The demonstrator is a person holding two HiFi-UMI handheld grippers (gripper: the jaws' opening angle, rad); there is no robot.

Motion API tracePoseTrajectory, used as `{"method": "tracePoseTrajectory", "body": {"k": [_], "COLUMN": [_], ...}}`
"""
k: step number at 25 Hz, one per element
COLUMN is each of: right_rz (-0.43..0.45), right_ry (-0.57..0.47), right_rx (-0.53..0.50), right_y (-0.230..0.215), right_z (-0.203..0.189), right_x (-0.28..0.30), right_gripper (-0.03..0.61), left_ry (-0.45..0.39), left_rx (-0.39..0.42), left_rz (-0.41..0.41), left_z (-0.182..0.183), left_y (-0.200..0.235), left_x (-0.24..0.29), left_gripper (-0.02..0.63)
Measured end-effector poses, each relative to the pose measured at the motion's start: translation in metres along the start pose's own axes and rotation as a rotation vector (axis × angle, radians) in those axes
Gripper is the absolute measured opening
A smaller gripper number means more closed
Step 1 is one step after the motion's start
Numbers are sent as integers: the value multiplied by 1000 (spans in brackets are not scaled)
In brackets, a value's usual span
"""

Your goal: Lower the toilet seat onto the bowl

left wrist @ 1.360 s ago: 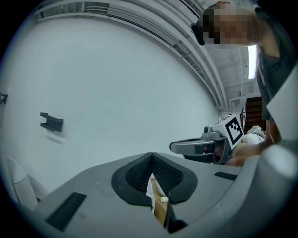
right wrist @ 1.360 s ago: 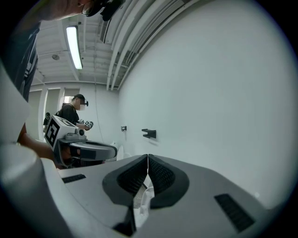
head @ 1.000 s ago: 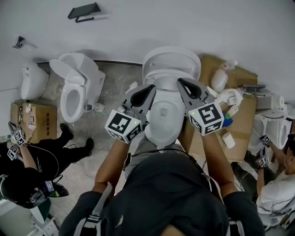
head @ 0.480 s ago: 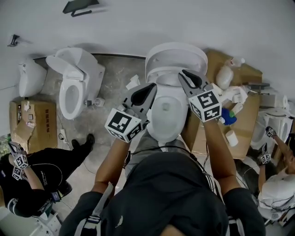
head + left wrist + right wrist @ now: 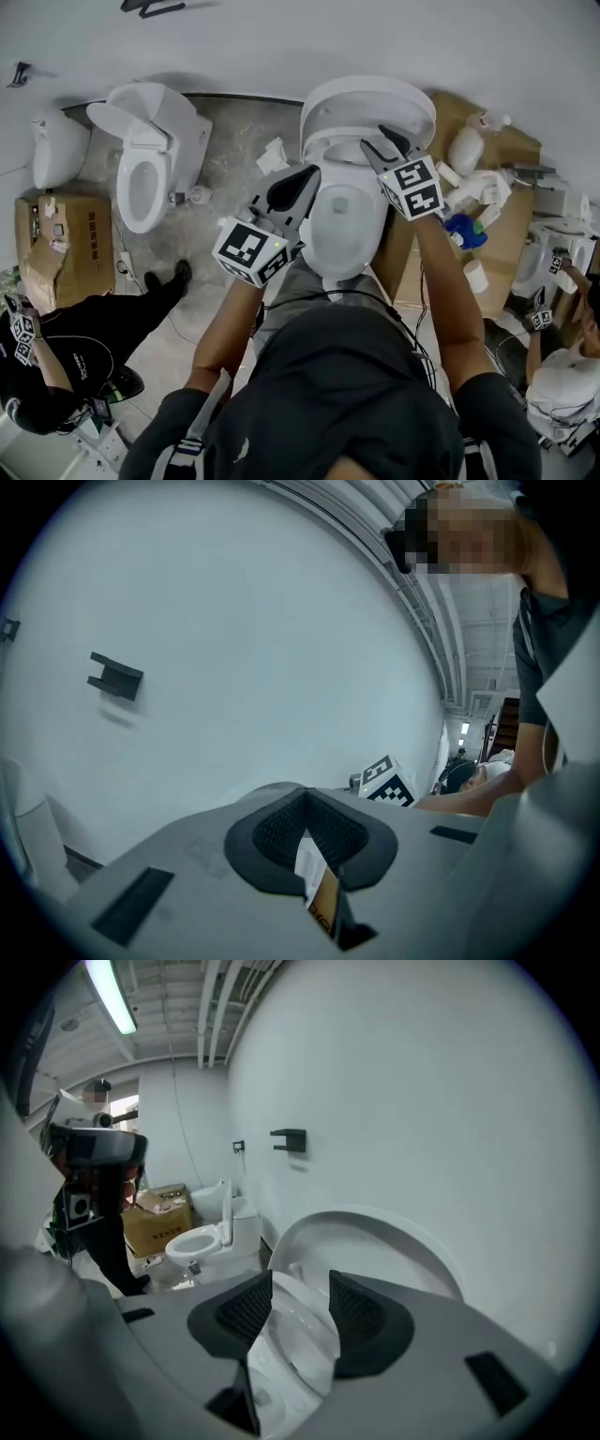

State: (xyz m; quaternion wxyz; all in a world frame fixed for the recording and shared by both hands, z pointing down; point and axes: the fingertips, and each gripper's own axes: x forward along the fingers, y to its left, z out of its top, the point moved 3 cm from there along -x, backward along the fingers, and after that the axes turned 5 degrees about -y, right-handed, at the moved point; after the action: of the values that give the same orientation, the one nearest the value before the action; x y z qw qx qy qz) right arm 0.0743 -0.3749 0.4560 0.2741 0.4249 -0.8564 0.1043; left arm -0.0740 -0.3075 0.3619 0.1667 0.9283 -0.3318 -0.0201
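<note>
Straddling the toilet seat [image 5: 292, 1327], seemingly without contact, right tool [image 5: 300, 1281] has just spread its jaws; left tool [image 5: 305, 797] closed, empty.

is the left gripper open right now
No, in the left gripper view the left gripper has its jaws closed together, meeting at the tips.

toilet seat [image 5: 298, 1321] partly behind fingers [image 5: 361, 1316], wall bracket [image 5: 155, 7] cut off at top edge

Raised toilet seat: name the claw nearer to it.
Right. The right claw hovers just before the seat; the left claw sits farther back at the bowl's left edge.
</note>
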Motion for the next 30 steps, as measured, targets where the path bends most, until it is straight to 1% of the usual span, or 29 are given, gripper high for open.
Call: {"method": "tracePoseTrajectory", "body": {"k": [5,8,12,15,20,26,30], "right_rz": [-5,-27,-49,-30,6,-5,17], "right_ry": [91,126,121,132,145,131,135], "right_rx": [-49,-101,-163,-184,-181,-188,-194], "right_y": [-8,-12,-17,-17,-16,-21,-14], "right_z": [-26,-33,-36,-35,-39,-38,-42], "right_x": [27,37,43,41,41,37,32], "right_gripper": [190,192,193,176,167,166,163], "left_ry": [8,11,9,8,12,-4,1], "left_rx": [-13,-19,-23,-28,-34,-11,-6], "left_rz": [2,3,3,6,16,13,30], "left_z": [-7,-9,-12,-12,-14,-11,-14], "left_y": [8,13,16,17,13,9,4], "left_x": [-1,-2,-1,1,5,14,11], "left_gripper": [5,5,5,5,5,5,5]}}
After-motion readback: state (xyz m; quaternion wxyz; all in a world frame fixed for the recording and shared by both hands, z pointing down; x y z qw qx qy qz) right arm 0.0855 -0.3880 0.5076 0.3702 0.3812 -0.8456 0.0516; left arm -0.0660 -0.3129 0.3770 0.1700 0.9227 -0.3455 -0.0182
